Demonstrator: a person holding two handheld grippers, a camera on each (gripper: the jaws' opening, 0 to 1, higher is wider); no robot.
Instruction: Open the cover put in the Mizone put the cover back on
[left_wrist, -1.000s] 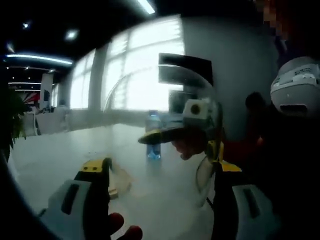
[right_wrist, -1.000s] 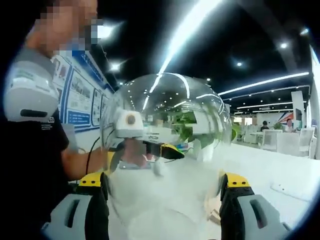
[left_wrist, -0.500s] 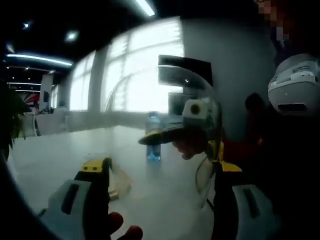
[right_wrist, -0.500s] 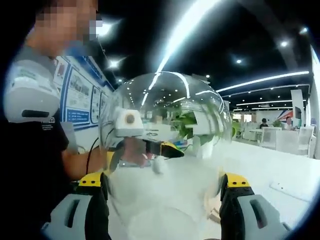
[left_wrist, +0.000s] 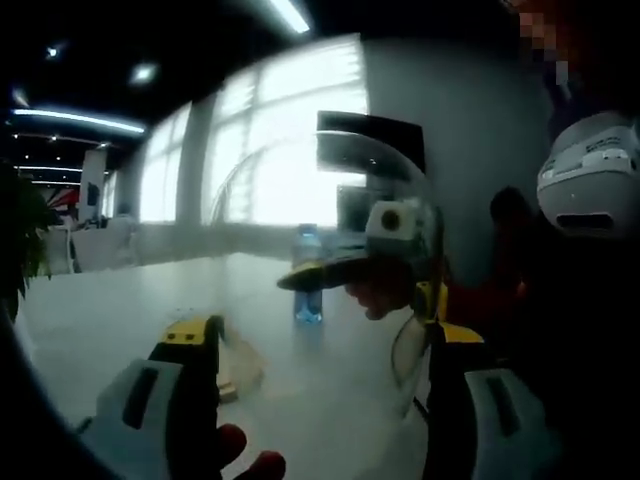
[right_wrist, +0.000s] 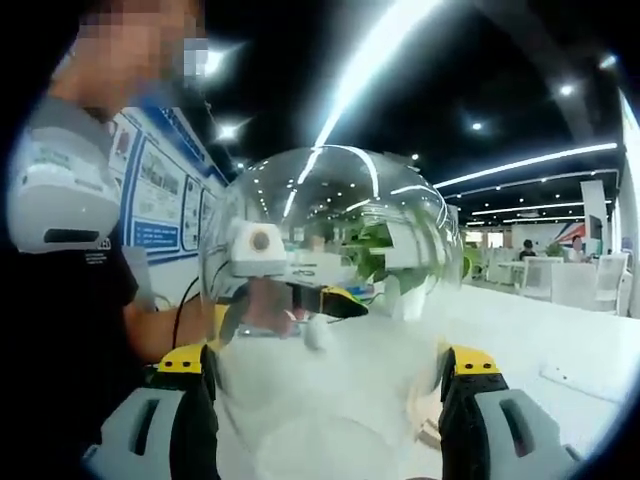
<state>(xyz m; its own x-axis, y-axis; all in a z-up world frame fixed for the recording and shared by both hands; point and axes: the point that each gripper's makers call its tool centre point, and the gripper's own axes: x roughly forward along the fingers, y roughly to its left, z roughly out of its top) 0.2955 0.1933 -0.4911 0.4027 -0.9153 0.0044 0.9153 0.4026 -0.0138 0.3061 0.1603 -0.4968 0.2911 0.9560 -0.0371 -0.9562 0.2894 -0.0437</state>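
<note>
Cover (right_wrist: 330, 300): clear dome, rigid, light, slick, likely breakable; right gripper (right_wrist: 325, 400) jaws span its sides. Left gripper (left_wrist: 315, 390) stands wide, empty. Bottle (left_wrist: 308, 272): upright mid-table (left_wrist: 120, 310); grip its body.

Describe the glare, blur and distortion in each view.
Left gripper view: bright windows wash out the background, the bottle on the table looks hazy, and the room is dim. Right gripper view: the clear dome cover bends reflections of the ceiling lights and softens everything seen through it.
</note>
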